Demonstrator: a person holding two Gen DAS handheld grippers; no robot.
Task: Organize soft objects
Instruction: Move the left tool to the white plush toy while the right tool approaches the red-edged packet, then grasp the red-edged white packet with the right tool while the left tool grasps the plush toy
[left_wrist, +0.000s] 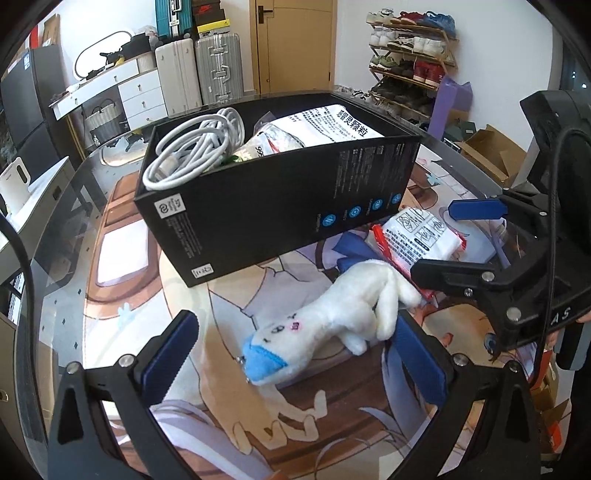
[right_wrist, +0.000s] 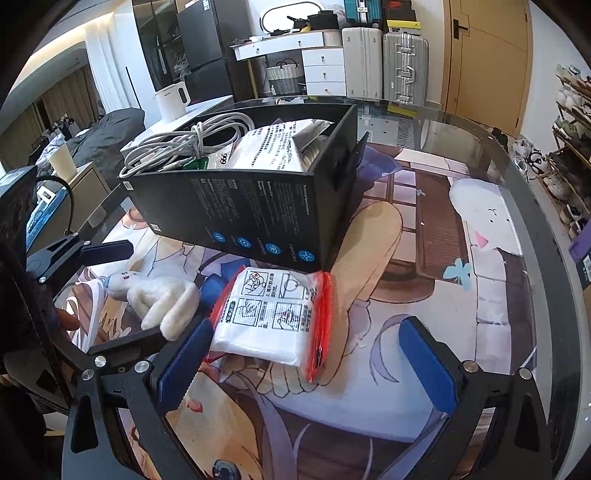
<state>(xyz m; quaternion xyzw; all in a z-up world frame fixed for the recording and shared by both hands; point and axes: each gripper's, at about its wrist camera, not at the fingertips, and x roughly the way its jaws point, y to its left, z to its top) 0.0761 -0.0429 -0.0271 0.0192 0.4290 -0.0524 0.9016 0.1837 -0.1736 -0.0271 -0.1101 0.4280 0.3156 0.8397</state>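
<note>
plush toy (left_wrist: 332, 317) between open left tool (left_wrist: 295, 354) fingers, untouched

White plush rabbit toy (left_wrist: 343, 314) with blue cap end, tiny pink and black face marks. Open black cardboard box (left_wrist: 280, 206), white small print and a row of round blue icons on its side. Inside: coiled white cable (left_wrist: 195, 147), white printed packet with black text (left_wrist: 332, 123). Flat white plastic pouch (right_wrist: 273, 314), red-orange edges, black line diagrams. Round glass-topped table (right_wrist: 517, 206), dark rim, over an anime-print mat (right_wrist: 424, 221) in beige, brown, lavender, pale blue. Left gripper (left_wrist: 295, 354) black frame, blue pads; right gripper (right_wrist: 306, 362) the same colours.
</note>
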